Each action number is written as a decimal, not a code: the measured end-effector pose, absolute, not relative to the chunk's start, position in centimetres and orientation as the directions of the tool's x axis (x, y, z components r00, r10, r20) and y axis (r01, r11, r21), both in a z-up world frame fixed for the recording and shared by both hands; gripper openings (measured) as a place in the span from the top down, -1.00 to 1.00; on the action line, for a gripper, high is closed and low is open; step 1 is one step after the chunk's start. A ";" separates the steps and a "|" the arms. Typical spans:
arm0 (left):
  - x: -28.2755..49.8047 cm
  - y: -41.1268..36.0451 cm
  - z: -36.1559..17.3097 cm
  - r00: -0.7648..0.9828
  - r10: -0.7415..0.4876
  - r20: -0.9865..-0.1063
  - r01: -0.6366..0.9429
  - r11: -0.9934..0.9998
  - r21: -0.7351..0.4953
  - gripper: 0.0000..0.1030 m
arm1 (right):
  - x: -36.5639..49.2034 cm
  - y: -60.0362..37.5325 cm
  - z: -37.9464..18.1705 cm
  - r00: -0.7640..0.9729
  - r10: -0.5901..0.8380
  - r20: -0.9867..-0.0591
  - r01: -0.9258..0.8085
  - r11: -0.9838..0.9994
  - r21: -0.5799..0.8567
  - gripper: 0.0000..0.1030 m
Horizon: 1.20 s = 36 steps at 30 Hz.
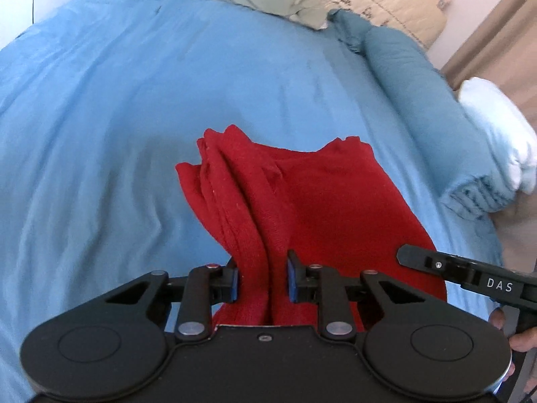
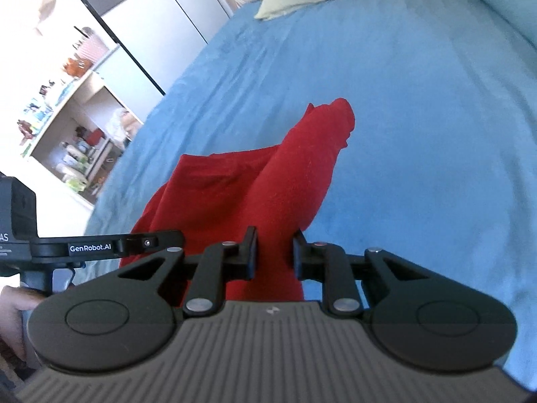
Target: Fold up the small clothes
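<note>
A: Status?
B: I've got both grippers clamped on the red cloth (image 1: 302, 208). Left gripper (image 1: 262, 277) pinches a bunched edge, right gripper (image 2: 275, 252) another. Far end drapes on the bed (image 1: 117, 100), mid-sheet, away from its edges.
A: Handling?
B: Light, limp knit, I'd say. It sags and bunches. Grip the corners, keep tension.

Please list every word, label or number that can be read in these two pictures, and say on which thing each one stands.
"DAS": on the black body of the right hand-held gripper, seen from the left wrist view.
"GenRobot.AI": on the arm of the left hand-held gripper, seen from the right wrist view.
"AS": cut off at the picture edge, on the same gripper.
Items on the shelf: too small and blurred to read.
</note>
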State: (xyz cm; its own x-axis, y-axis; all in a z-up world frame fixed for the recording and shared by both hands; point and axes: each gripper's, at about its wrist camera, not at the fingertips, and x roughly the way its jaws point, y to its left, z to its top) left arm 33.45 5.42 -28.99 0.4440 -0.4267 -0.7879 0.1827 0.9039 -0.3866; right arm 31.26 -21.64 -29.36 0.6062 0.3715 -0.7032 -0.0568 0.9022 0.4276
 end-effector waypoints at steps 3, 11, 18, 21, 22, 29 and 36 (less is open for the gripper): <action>30.4 3.4 -28.7 0.431 -0.428 -0.794 0.208 0.904 -0.374 0.46 | 27.1 -22.9 -28.5 0.604 0.362 -0.710 -0.055 0.907 0.416 0.31; 24.2 -1.5 -33.9 0.403 -0.388 -0.829 0.282 0.914 -0.291 0.46 | 18.6 -25.1 -33.6 0.548 0.291 -0.785 0.030 0.930 0.366 0.31; 23.4 -3.6 -36.2 0.429 -0.308 -0.849 0.283 0.939 -0.197 0.43 | 17.2 -26.2 -38.5 0.500 0.258 -0.827 0.073 0.939 0.337 0.29; 23.4 -4.1 -36.3 0.426 -0.291 -0.856 0.287 0.941 -0.177 0.31 | 17.3 -26.4 -38.5 0.497 0.264 -0.826 0.062 0.939 0.338 0.17; 23.2 -4.2 -36.2 0.427 -0.278 -0.861 0.285 0.944 -0.163 0.28 | 17.2 -26.3 -38.2 0.498 0.255 -0.829 0.055 0.945 0.323 0.11; 21.7 -2.1 -31.9 0.546 -0.243 -0.802 0.252 0.960 -0.120 -1.00 | 15.1 -25.6 -34.3 0.584 0.155 -0.797 0.024 0.978 0.208 -1.00; 19.2 -0.1 -24.8 0.595 -0.164 -0.787 0.205 0.978 -0.049 -1.00 | 12.4 -25.2 -27.7 0.623 0.109 -0.775 0.030 0.986 0.163 -1.00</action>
